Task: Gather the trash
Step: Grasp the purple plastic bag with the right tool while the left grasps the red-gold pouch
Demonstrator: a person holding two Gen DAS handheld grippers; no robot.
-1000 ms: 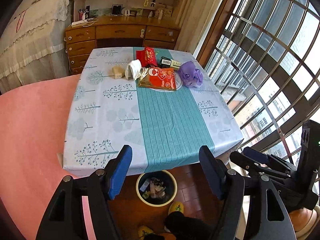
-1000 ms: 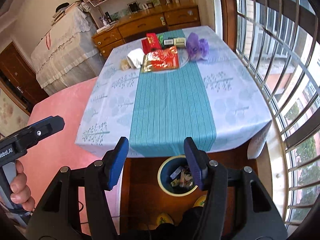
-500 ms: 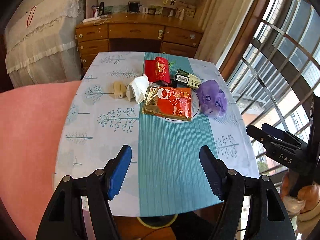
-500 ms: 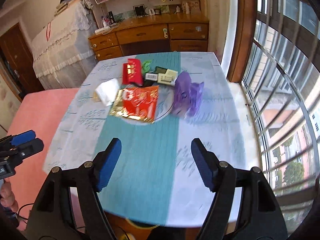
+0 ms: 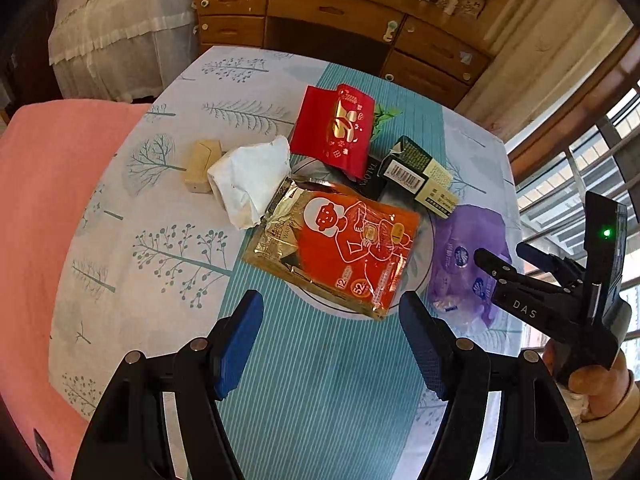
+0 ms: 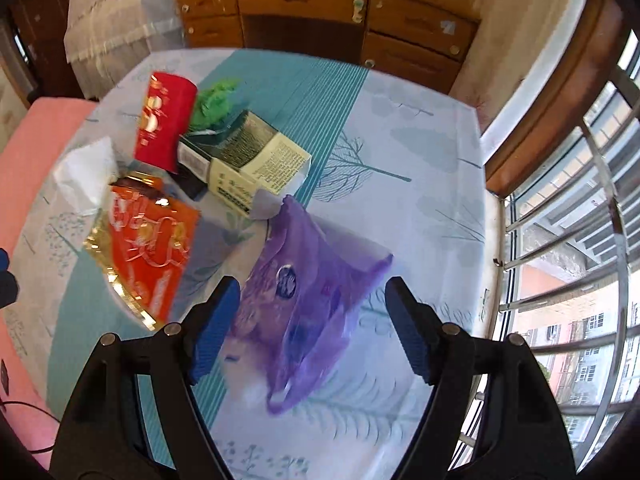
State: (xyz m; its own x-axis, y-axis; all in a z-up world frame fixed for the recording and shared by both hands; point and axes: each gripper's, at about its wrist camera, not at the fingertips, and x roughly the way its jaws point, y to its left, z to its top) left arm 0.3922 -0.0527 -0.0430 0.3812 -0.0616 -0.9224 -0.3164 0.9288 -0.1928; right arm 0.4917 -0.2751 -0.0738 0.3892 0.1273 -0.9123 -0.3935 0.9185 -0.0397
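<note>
Trash lies in a pile on the table: an orange-and-gold packet (image 5: 352, 248) on a white plate (image 5: 425, 236), a red packet (image 5: 336, 128), crumpled white paper (image 5: 248, 176), a green-and-cream box (image 5: 420, 176), a small tan box (image 5: 202, 164) and a purple plastic bag (image 5: 460, 256). My left gripper (image 5: 330, 320) hangs open over the teal runner, just short of the orange packet, nothing between its fingers. My right gripper (image 6: 312, 292) points down over the purple bag (image 6: 320, 248), its jaws opening. The bag shows between the pads, which do not press on it.
A tree-print cloth (image 5: 160, 240) covers the table. A wooden dresser (image 5: 340, 12) stands behind it, a pink cushion (image 5: 36, 200) to the left, barred windows (image 6: 580, 240) to the right. A hand (image 5: 592, 384) holds the right gripper (image 5: 500, 250) beside the bag.
Both grippers moved forward from the table's near edge to the trash pile and dropped lower. The bin under the table left view. The right jaws widened.
</note>
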